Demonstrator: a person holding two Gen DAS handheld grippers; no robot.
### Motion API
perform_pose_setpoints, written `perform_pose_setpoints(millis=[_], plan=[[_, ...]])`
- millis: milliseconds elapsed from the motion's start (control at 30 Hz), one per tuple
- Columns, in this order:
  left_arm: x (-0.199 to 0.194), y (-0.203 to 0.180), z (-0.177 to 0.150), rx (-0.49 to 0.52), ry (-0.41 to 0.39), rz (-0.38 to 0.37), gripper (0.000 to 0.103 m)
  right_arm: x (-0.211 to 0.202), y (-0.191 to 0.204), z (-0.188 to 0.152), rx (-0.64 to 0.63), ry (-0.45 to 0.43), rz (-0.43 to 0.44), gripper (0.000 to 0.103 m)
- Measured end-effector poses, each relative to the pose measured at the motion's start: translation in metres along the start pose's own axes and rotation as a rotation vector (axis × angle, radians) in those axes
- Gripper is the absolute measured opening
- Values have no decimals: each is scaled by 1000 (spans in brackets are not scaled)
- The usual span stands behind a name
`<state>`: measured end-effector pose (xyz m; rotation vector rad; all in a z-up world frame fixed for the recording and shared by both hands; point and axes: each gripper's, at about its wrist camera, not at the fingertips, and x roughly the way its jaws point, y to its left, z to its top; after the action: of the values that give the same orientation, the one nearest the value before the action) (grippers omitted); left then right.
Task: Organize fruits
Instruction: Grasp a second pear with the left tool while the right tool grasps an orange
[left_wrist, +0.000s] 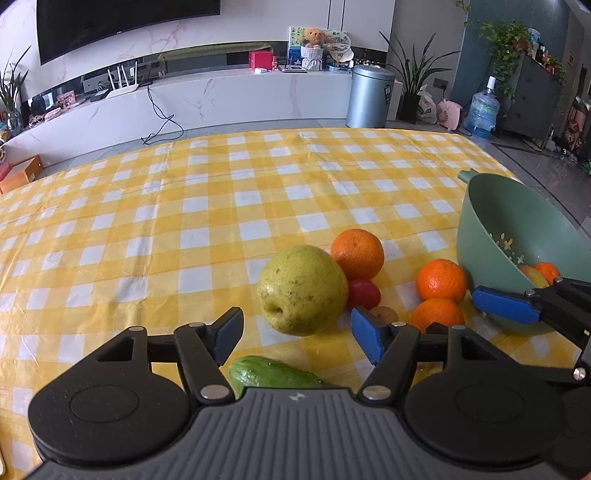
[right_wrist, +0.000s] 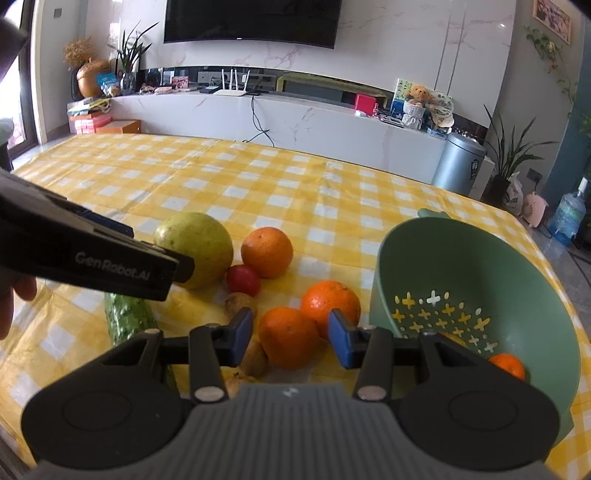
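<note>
I see colander (right_wrist: 480, 266) holes only in right view; 3 oranges (right_wrist: 288, 338) outside, 1 pear (left_wrist: 302, 290). Both grippers (left_wrist: 295, 332) (right_wrist: 290, 338) agape, empty.

Oranges (right_wrist: 288, 338), big green pear (left_wrist: 301, 290) on the cloth — tilted green colander (right_wrist: 480, 295) beside them.
</note>
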<state>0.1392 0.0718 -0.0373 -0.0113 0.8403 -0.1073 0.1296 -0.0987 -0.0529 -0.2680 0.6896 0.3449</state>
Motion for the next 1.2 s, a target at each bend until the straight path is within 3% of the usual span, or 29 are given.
perform_pose_setpoints(millis=[133,467,567,867,1200], plan=[[-3,2,-2,-7,0,-4,79,5,6,-1,-35,20,-33,41],[-5,3,-3,-27,7,-23,78,20,9,-1,29,36,-51,41],[-6,5,-2,-45,4,-34,79,20,7,-1,47,31,-56,36],[4,8,4,-83,-6,-55,81,16,3,0,65,-4,4,35],[23,24,6,-223,-14,-107,81,22,4,0,50,18,32,36]])
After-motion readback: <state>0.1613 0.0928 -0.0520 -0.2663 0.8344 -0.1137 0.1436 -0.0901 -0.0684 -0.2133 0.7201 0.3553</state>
